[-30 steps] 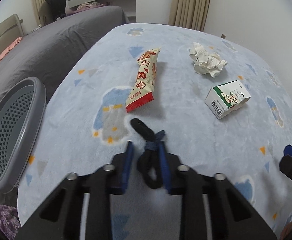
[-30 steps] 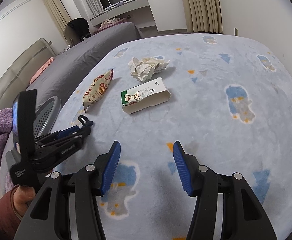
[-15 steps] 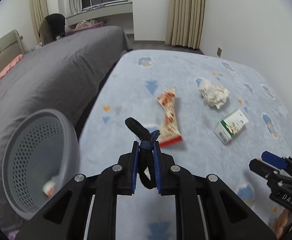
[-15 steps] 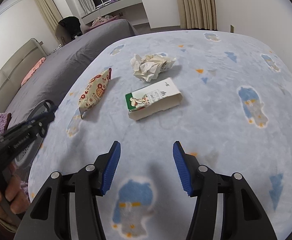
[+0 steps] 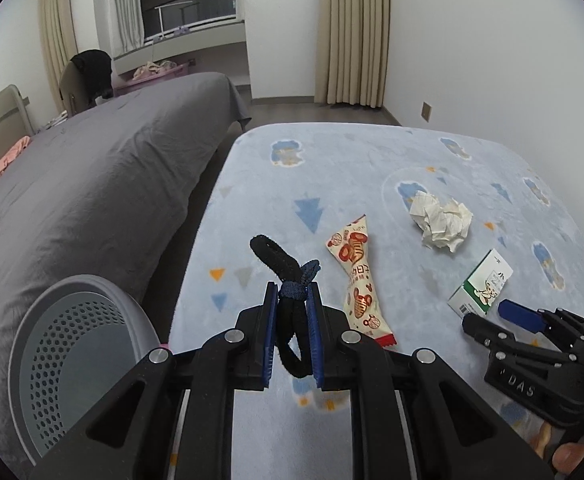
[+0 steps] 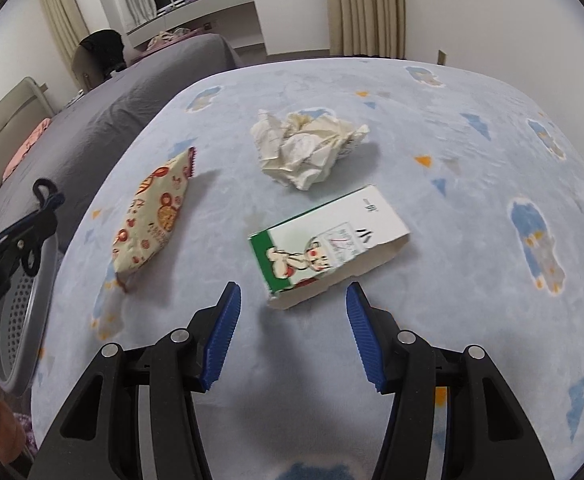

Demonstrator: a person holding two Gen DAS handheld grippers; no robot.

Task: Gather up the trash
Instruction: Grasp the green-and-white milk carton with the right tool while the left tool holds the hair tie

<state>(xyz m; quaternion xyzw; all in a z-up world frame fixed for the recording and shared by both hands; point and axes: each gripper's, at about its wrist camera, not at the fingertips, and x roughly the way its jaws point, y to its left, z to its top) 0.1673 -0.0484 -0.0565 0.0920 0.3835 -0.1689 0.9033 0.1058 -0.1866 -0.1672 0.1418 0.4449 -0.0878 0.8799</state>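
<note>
The left gripper is clamped on a black hair tie, its loop pointing up and away; the right gripper stands apart before the carton, which lies crosswise.

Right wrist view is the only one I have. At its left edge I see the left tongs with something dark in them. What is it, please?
Observer: A black strap, looped and tied with a blue band. The left tongs are shut on it, and one loop sticks out past the tips.
Operator: I see only a slice of the basket. Is its mouth free?
Observer: Yes. The left view shows the grey basket with its mouth open and uncovered and its wall perforated.
Operator: Is the strap over it?
Observer: It seems not. The basket lies to the lower left of the tongs, and the strap shows against the rug.
</note>
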